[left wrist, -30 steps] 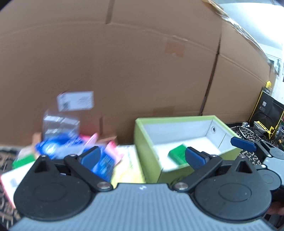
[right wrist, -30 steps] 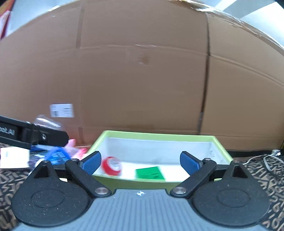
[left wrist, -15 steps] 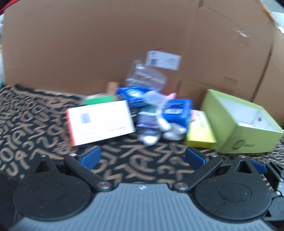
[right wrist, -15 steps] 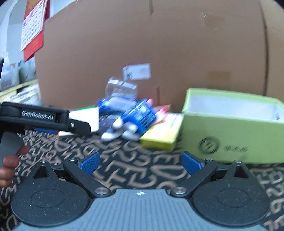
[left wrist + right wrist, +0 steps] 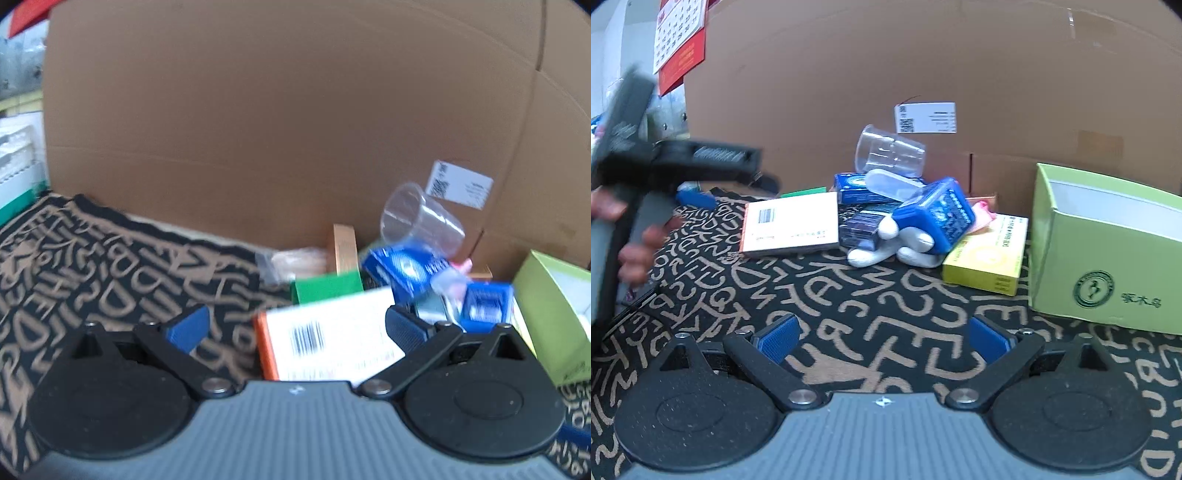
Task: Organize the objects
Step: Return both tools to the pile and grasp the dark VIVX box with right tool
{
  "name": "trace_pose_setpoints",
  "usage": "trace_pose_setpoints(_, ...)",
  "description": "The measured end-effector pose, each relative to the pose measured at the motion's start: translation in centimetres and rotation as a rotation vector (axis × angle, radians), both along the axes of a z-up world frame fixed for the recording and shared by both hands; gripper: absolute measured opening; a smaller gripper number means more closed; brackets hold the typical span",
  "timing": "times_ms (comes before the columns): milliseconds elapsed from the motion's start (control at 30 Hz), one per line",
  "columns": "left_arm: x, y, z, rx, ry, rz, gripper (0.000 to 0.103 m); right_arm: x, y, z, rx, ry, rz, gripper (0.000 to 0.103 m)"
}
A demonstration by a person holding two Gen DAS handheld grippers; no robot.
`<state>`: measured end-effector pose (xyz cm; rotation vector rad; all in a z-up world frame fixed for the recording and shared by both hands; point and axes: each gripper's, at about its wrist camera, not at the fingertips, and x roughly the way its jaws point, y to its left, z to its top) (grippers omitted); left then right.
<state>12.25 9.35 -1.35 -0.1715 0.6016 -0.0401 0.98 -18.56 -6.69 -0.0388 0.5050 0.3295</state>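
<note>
Hovering with jaws spread, left gripper (image 5: 293,325) near white orange-edged barcode box (image 5: 332,339), right gripper (image 5: 882,341) likewise spread over black patterned mat (image 5: 886,295), lime-green cardboard box (image 5: 1104,258) far right.

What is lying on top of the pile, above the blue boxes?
A clear plastic cup lies tipped on its side on a blue box, with a translucent container just below. Whatever is beneath those boxes is covered.

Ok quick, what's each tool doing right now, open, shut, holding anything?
Left tool: open, holding nothing, white box ahead between its fingers.
Right tool: open, holding nothing, over the patterned mat.
</note>
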Motion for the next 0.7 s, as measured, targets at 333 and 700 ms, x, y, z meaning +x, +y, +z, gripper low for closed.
trace_pose_setpoints(333, 1.0, -1.3, -2.5, 0.067, 0.088, -0.188, 0.063, 3.8, 3.7, 1.2, -0.080, -0.044, 0.040, 0.074)
trace_pose_setpoints(700, -3.9, -0.1, -1.7, 0.095, 0.083, -0.244, 0.076, 10.3, 6.8, 0.6, -0.052, -0.010, 0.007, 0.059)
